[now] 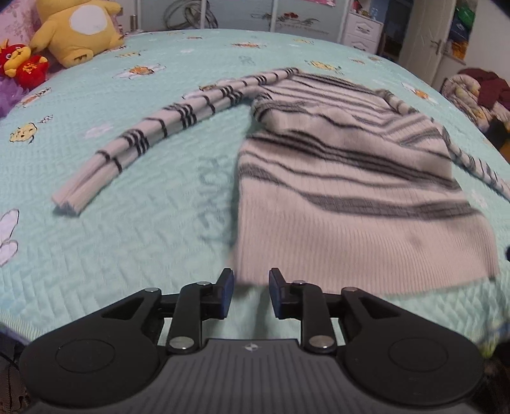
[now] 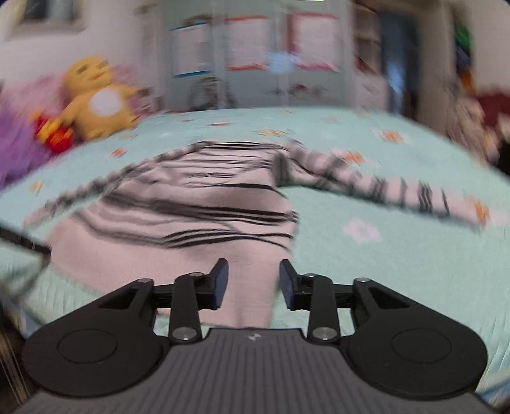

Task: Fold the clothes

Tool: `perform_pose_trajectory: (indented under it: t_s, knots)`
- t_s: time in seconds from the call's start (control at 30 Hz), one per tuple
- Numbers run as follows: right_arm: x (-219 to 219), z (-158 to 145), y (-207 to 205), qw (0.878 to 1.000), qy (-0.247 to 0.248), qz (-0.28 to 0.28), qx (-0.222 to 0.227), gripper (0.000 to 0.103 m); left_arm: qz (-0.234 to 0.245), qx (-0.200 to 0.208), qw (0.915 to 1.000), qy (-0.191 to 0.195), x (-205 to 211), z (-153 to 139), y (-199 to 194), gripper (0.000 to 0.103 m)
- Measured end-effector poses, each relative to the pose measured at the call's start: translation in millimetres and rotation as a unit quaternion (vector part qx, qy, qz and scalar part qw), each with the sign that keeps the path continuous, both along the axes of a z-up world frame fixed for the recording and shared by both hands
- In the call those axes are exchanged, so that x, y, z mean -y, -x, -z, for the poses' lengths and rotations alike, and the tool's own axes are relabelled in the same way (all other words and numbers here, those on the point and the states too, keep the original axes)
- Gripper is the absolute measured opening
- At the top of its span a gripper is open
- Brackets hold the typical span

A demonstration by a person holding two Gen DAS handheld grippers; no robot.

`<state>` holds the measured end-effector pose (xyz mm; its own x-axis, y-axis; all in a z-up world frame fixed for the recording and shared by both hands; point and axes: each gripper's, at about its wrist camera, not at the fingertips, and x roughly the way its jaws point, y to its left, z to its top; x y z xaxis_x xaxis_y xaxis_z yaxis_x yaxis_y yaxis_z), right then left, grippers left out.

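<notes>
left wrist view has the striped sweater [image 1: 350, 178] spread flat on the mint quilted bedspread [image 1: 111, 242], hem toward the camera, which looks like the laid-out start of a fold. taking the sweater as the landmark: one sleeve [image 1: 153, 137] stretches out straight on its left side, the other sleeve [image 1: 478, 165] trails off its right edge, and the yellow plush toy [image 1: 79, 28] sits well beyond its far left corner.

left gripper [image 1: 250, 286] hangs just in front of the hem's near left corner, jaws parted, nothing between them. right gripper [image 2: 253, 280] is at the hem too, jaws apart, knit showing in the gap but the pads don't press on it, so i'd call both released. right view is pretty smeared though.

fabric is a soft ribbed knit, cream with thin dark bands, floppy stuff that'll bunch easily.
</notes>
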<state>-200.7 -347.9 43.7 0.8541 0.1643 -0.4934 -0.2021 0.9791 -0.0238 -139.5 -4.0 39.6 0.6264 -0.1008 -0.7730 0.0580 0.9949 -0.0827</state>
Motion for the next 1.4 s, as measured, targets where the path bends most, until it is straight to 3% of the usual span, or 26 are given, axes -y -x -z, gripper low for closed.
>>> perform_pose_trajectory:
  t_s: [0.2,0.27,0.43,0.53,0.6,0.83,0.97,1.1,1.17,1.23,1.3,1.4]
  knots:
    - [-46.2,26.9,9.4,0.985,0.139,-0.101,0.008,0.041,0.04,-0.019,0.9981,0.043,12.1,10.0,7.5,0.034]
    - [-60.2,36.4,14.8,0.972,0.192,-0.134,0.014,0.041,0.047,-0.018,0.9974,0.051,18.9,10.6,4.9,0.042]
    - [-87.8,53.7,24.6,0.933,0.307,-0.184,0.049,0.042,0.072,-0.021,0.9923,0.099,31.2,10.9,-3.4,0.043]
    - [-97.4,57.0,24.4,0.916,0.341,-0.202,0.067,0.042,0.07,-0.017,0.9901,0.12,31.9,10.4,-7.5,0.043]
    - [-100.1,56.2,23.7,0.912,0.348,-0.205,0.075,0.042,0.067,-0.013,0.9893,0.129,30.4,8.5,-8.8,0.043]
    - [-102.3,42.0,18.0,0.921,0.329,-0.187,0.091,0.042,0.057,-0.004,0.9883,0.141,21.6,4.4,-11.2,0.043]
    - [-100.7,30.6,10.8,0.931,0.303,-0.184,0.088,0.042,0.087,0.011,0.9857,0.144,25.8,-3.8,-3.4,0.043]
    - [-98.9,23.4,3.5,0.94,0.279,-0.181,0.081,0.039,0.15,0.033,0.9794,0.131,44.3,-13.7,8.4,0.043]
    - [-95.5,20.2,0.1,0.947,0.26,-0.176,0.074,0.034,0.181,0.037,0.9744,0.129,54.3,-14.4,13.7,0.043]
    - [-90.2,14.1,-8.3,0.957,0.23,-0.167,0.061,0.019,0.202,0.033,0.971,0.124,63.1,-11.4,16.8,0.043]
    - [-84.0,6.4,-18.7,0.968,0.19,-0.154,0.049,0.015,0.217,0.026,0.9685,0.119,71.3,-6.7,18.5,0.043]
    - [-73.2,-1.4,-30.2,0.982,0.133,-0.13,0.036,0.011,0.206,0.01,0.9717,0.115,76.9,4.7,13.9,0.043]
